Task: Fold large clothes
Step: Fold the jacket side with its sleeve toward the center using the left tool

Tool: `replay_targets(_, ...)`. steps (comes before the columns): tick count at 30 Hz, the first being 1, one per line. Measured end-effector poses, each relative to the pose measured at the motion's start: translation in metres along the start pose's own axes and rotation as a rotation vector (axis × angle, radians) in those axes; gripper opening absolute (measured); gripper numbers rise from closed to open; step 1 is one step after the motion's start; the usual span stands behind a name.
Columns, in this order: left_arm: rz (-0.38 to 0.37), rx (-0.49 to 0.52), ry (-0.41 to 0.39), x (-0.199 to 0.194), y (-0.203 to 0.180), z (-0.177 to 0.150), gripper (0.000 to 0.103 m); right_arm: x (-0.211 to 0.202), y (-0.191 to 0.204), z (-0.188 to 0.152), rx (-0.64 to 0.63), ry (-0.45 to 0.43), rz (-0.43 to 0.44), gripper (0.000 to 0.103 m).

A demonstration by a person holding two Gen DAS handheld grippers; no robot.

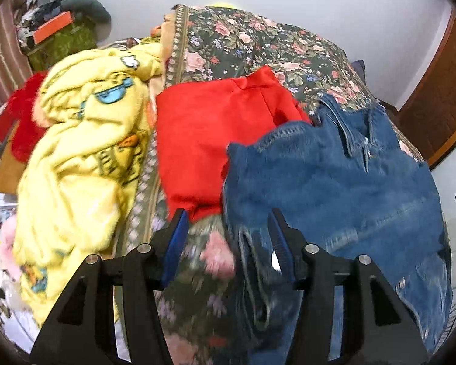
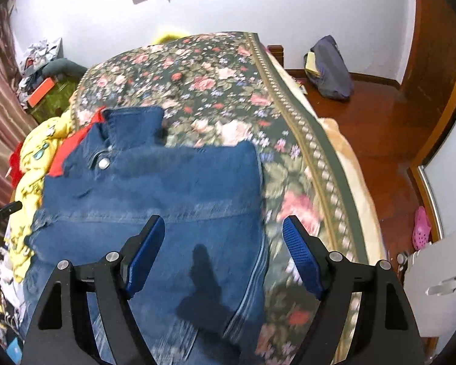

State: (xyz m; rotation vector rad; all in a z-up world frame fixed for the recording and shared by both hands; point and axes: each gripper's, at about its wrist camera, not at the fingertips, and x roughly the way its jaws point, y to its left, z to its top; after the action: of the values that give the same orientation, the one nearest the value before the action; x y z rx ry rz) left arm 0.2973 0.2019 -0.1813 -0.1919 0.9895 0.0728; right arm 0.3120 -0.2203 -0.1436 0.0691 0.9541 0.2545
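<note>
A blue denim jacket (image 2: 167, 188) lies on the floral bedspread (image 2: 215, 91), collar toward the far side. It also shows in the left wrist view (image 1: 334, 182). My right gripper (image 2: 223, 228) is open and empty above the jacket's right edge. My left gripper (image 1: 228, 222) is open and empty above the jacket's left edge, where the bedspread (image 1: 243, 39) shows between the fingers. A red garment (image 1: 209, 133) lies beside the jacket, partly under it.
A yellow cartoon-print blanket (image 1: 82, 158) is heaped left of the red garment. Cluttered boxes (image 1: 54, 27) stand at the far left by a curtain. A dark bag (image 2: 328, 67) sits on the wooden floor right of the bed. A pink shoe (image 2: 421, 228) lies near a white cabinet.
</note>
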Motion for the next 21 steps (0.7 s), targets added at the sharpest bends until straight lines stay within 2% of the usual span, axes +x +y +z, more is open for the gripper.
replay_targets(4,-0.067,-0.072,0.058,0.042,0.008,0.018,0.053,0.027,-0.009,0.012,0.005,0.042,-0.022,0.077)
replay_targets(8,-0.117,-0.109,0.116,0.079,0.013,0.024,0.053,0.055,-0.020,0.017,0.033,0.101,-0.001,0.077)
replay_targets(12,-0.211,-0.159,0.143,0.099,0.015,0.025,0.044,0.077,-0.030,0.020,0.074,0.133,0.059,0.077)
replay_targets(14,-0.244,-0.185,0.149,0.106,0.015,0.026,0.037,0.083,-0.034,0.022,0.098,0.121,0.103,0.066)
replay_targets(15,-0.254,-0.193,0.152,0.108,0.015,0.026,0.030,0.086,-0.035,0.023,0.107,0.123,0.118,0.063)
replay_targets(16,-0.256,-0.198,0.150,0.109,0.013,0.027,0.022,0.091,-0.035,0.024,0.112,0.130,0.132,0.053)
replay_targets(17,-0.257,-0.194,0.143,0.108,0.011,0.028,0.019,0.095,-0.034,0.025,0.112,0.128,0.138,0.045)
replay_targets(18,-0.244,-0.184,0.129,0.104,0.008,0.030,0.014,0.097,-0.033,0.026,0.113,0.126,0.144,0.042)
replay_targets(20,-0.191,-0.141,0.088,0.090,-0.002,0.035,0.010,0.100,-0.031,0.030,0.117,0.127,0.142,0.022)
replay_targets(21,-0.171,-0.122,0.067,0.084,-0.005,0.038,0.008,0.099,-0.030,0.032,0.114,0.127,0.140,0.016)
